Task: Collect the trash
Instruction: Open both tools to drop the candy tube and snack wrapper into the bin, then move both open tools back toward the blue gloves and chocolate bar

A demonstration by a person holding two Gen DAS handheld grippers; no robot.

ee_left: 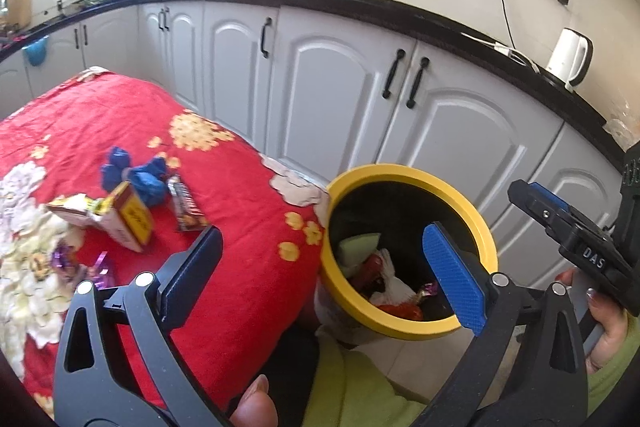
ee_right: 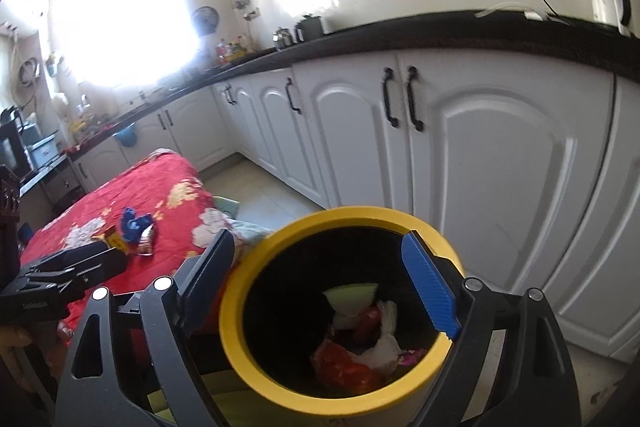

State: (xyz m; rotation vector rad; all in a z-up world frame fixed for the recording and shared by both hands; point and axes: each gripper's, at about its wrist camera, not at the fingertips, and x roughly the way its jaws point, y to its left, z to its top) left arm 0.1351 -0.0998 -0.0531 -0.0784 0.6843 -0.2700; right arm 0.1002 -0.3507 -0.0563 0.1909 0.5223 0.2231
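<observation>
A kitchen: white cupboard doors (ee_left: 332, 87) with black handles run under a long black counter (ee_left: 360, 7), ladles and strainers hang on the wall above, and a white electric kettle (ee_left: 568, 59) stands at the counter's right end. Strong light pours in from a window on the left.

In front of the cupboards is a bench under a red flowered cloth (ee_left: 224, 227). Just off its corner stands one bin with a yellow rim (ee_left: 476, 223); inside lie crumpled wrappers, red, white, pale green and a bit of shiny purple, too tangled for me to count.

On the cloth I count one crumpled blue wad (ee_left: 140, 177), one small yellow and red carton (ee_left: 134, 219), one dark snack wrapper (ee_left: 186, 207), one pale torn packet by the carton, and two or three purple foil scraps (ee_left: 100, 269) near the near edge.

The left gripper (ee_left: 324, 267) has its fingers spread wide with nothing between them, one over the cloth, the blue-padded one over the bin's mouth. The right gripper (ee_right: 320, 291) also has its fingers apart and empty, straddling the bin's rim from above without touching it.
</observation>
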